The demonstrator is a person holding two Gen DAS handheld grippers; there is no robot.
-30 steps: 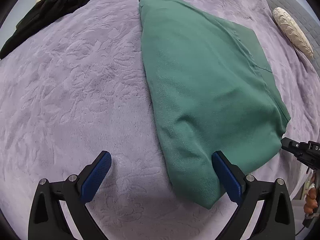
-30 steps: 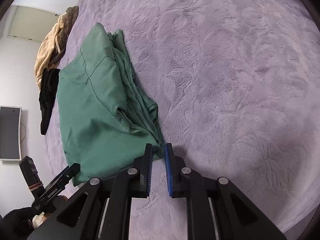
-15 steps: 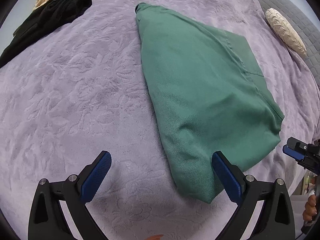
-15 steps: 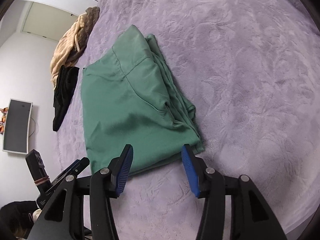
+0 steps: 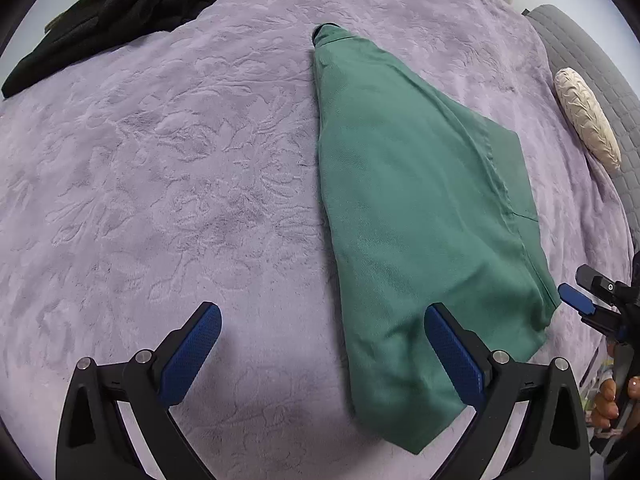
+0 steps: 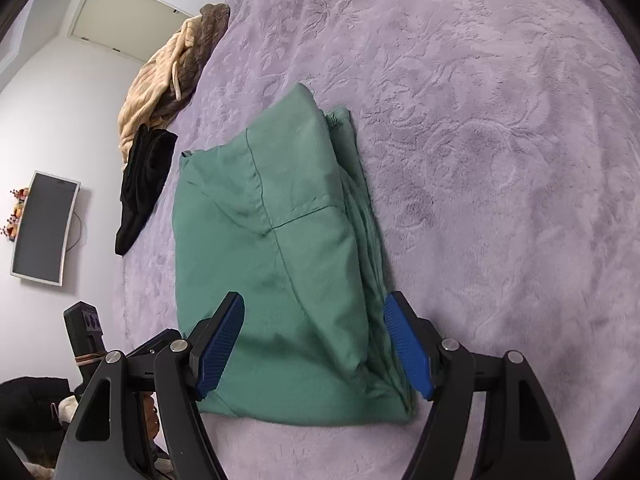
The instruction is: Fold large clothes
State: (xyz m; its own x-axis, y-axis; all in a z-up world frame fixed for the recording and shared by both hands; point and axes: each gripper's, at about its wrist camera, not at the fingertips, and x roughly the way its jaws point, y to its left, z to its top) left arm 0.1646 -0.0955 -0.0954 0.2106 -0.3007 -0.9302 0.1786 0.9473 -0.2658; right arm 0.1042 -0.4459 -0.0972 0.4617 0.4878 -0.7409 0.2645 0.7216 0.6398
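Note:
A folded green garment (image 5: pixel 416 216) lies flat on the purple bedspread (image 5: pixel 160 184); it also shows in the right wrist view (image 6: pixel 276 248). My left gripper (image 5: pixel 324 344) is open and empty, hovering over the garment's near left edge, its right finger above the cloth. My right gripper (image 6: pixel 314 344) is open and empty, its jaws straddling the garment's near end from above. The right gripper's blue pad also shows at the right edge of the left wrist view (image 5: pixel 576 300).
A black garment (image 5: pixel 112 16) and a beige one (image 6: pixel 160 80) lie at the bed's far side. A cream cushion (image 5: pixel 588 120) rests on a grey quilted headboard (image 5: pixel 580 52). A wall monitor (image 6: pixel 42 228) hangs beyond the bed.
My right gripper opened from shut and moved over the garment's end. My left gripper drew back slightly, still open. The garment has not moved.

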